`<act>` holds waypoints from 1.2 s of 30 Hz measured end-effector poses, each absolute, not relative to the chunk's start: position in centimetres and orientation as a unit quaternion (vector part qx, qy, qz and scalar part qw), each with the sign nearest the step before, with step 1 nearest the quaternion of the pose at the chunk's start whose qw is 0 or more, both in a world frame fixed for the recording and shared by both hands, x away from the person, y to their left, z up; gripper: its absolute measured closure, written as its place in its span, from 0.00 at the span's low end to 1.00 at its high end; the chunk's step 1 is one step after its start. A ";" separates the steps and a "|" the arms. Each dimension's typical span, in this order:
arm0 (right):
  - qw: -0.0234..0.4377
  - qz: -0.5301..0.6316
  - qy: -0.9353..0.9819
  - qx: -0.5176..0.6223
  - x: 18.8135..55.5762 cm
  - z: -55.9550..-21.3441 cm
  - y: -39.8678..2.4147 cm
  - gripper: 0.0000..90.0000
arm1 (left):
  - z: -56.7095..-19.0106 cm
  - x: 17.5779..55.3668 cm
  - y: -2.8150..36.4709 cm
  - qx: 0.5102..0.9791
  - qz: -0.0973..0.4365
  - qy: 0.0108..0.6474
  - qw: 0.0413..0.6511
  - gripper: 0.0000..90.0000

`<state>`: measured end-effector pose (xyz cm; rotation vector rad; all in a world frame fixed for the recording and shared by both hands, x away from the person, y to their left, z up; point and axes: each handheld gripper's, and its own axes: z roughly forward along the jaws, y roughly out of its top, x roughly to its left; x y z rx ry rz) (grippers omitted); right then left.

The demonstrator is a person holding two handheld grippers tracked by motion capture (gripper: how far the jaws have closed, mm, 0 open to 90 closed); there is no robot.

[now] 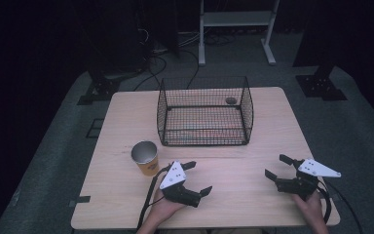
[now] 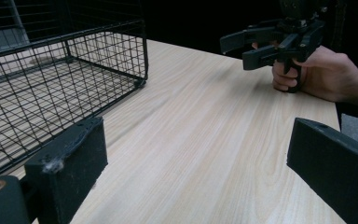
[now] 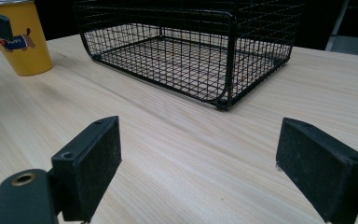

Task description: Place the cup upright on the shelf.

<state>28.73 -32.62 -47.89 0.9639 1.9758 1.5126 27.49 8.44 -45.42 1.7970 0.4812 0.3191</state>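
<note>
Wooden table [image 1: 233,185] carries both released hand-held grippers, left [image 1: 198,178] near a possibly empty cup [image 1: 145,157], right [image 1: 278,167] opposite.

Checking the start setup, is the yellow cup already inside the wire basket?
No, the yellow cup stands upright on the table, outside the wire basket near its front left corner.

Your high view is dim overall: the worktop [image 1: 233,170] is the one lit patch, pale and slightly pink, and the floor around it falls off into near black. Light reads as soft, from above; shadows under the wire basket [image 1: 204,112] and the cup [image 1: 145,157] are faint. The metal cup rim catches a mild sheen. Resolution is low and detail soft. In both gripper views the near jaws look soft, the wood grain mid-frame crisper, and the backgrounds go black.
</note>
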 end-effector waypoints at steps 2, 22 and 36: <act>0.235 0.551 0.720 0.351 28.7 -47.9 -32.6 0.14 | -45.4 27.5 8.6 0.771 0.140 0.208 0.585 0.05; 0.237 0.547 0.722 0.353 28.8 -47.9 -32.5 0.14 | -42.7 27.0 10.4 0.762 0.157 0.201 0.595 0.04; 0.237 0.546 0.722 0.353 28.8 -47.9 -32.5 0.14 | -40.5 26.9 12.7 0.754 0.183 0.207 0.596 0.03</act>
